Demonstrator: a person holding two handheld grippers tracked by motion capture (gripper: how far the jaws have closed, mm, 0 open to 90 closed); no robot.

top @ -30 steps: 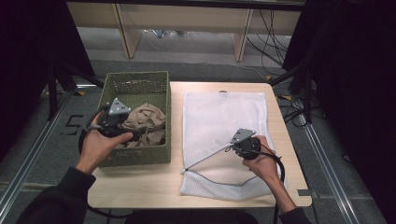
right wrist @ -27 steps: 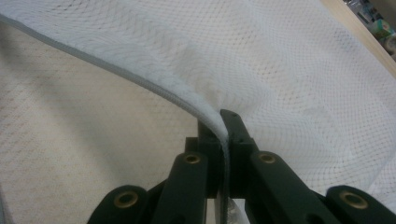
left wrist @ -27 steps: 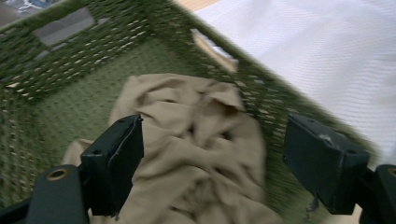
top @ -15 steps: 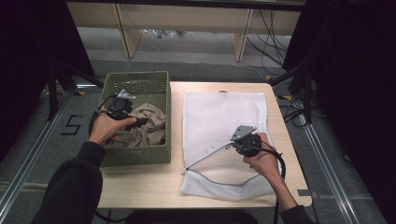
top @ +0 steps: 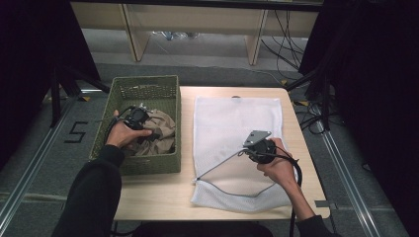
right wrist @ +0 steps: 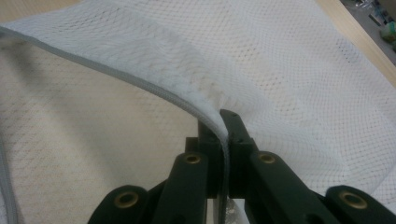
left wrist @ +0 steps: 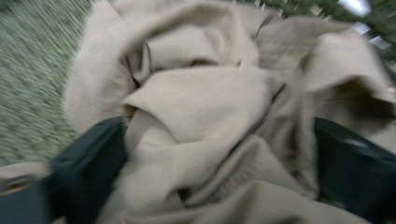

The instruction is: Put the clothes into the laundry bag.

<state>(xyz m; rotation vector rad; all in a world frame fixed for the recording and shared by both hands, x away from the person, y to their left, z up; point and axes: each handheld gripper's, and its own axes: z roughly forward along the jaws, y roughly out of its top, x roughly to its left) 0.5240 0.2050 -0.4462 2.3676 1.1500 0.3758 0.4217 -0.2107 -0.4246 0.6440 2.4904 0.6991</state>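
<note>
Left tool [left wrist: 205, 154] lowered, jaws just widened astride beige cloth [left wrist: 201, 102], right tool [right wrist: 223, 135] clamping mesh bag [right wrist: 289, 60].

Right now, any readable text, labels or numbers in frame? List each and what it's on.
"5": black mark on the grey floor, left of the green basket.
No print can be seen on the beige cloth, the mesh bag, the table or either set of tongs.
</note>
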